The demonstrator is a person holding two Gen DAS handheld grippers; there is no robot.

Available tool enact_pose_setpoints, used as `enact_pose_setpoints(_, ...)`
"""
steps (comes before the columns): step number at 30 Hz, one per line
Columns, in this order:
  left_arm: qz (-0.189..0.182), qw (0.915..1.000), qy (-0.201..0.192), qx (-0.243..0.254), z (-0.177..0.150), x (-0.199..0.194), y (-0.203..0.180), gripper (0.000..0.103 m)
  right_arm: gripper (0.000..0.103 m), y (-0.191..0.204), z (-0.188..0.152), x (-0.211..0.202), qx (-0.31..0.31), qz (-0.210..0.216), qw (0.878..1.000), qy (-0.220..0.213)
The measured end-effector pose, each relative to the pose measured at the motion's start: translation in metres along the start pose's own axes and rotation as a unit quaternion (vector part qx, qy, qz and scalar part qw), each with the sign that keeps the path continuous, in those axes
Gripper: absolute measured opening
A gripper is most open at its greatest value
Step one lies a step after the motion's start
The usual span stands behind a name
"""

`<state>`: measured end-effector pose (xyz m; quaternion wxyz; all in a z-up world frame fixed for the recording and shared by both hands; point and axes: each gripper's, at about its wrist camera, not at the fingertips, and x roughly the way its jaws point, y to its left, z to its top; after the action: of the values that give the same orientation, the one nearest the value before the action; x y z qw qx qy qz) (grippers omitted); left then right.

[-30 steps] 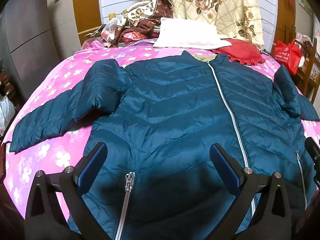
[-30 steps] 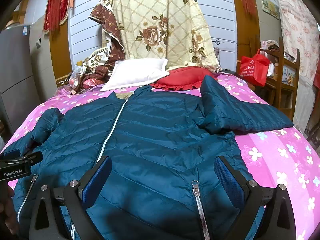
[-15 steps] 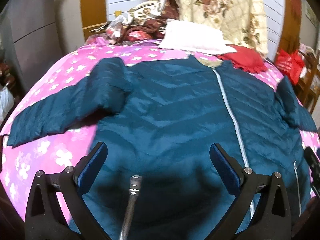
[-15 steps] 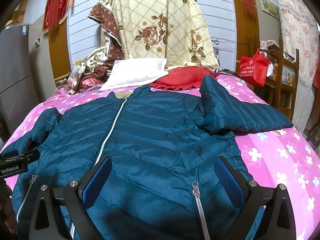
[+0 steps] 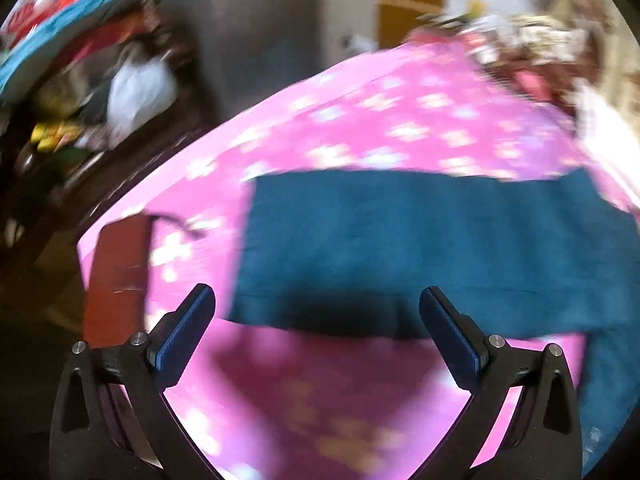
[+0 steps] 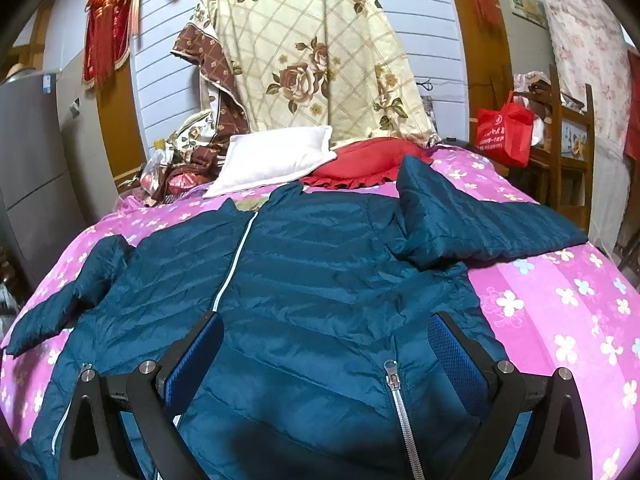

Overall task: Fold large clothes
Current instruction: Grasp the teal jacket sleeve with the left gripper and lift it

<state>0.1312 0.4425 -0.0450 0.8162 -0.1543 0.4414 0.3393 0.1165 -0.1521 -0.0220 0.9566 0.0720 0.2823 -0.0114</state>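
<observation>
Teal padded jacket [image 6: 320, 280] lies flat on the pink bed [image 6: 560, 320] — left tool [image 5: 316, 336] and right tool [image 6: 326, 360] both gape, empty.

We count one jacket [image 6: 320, 292] on one bedspread [image 6: 560, 320], with two sleeves and three zippers showing: one centre front, two pocket. Behind it we log one white pillow [image 6: 276, 160], one red cushion [image 6: 368, 162], one floral quilt [image 6: 320, 64] and one red bag [image 6: 505, 128]. Grippers: two, the left [image 5: 316, 332] and the right [image 6: 326, 360], each with two blue pads.
</observation>
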Motion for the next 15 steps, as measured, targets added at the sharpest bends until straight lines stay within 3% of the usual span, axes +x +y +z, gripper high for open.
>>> enact_pose_setpoints(2, 0.009, 0.9995, 0.015, -0.027, 0.004, 0.021, 0.020, 0.102, 0.101, 0.001, -0.001, 0.002, -0.003, -0.001, 1.000, 0.003)
enact_pose_setpoints(5, -0.030, 0.9966, 0.063, -0.043, 0.003, 0.051, 0.024, 0.102, 0.101, 0.006, -0.001, 0.005, -0.013, -0.002, 1.000, 0.007)
enact_pose_setpoints(6, -0.028, 0.9965, 0.067, -0.041, 0.002, 0.056, 0.022, 0.103, 0.101, 0.007, -0.001, 0.006, -0.017, -0.003, 1.000, 0.009)
enact_pose_setpoints(7, -0.015, 0.9982, 0.048, -0.034, 0.003, 0.056, 0.018, 0.103, 0.101, 0.008, -0.002, 0.007, -0.020, -0.003, 1.000, 0.009)
enact_pose_setpoints(12, -0.023, 0.9994, 0.026, -0.006, 0.002, 0.059, 0.000, 0.099, 0.101, 0.010, -0.002, 0.010, -0.022, -0.005, 1.000, 0.013)
enact_pose_setpoints(13, -0.027, 0.9995, 0.016, -0.002, 0.002, 0.056, -0.002, 0.093, 0.101, 0.009, -0.001, 0.010, -0.021, -0.004, 1.000, 0.013)
enact_pose_setpoints(15, -0.044, 0.9989, -0.005, 0.015, 0.002, 0.048, -0.012, 0.029, 0.101, 0.009, -0.001, 0.010, -0.019, -0.004, 1.000, 0.013)
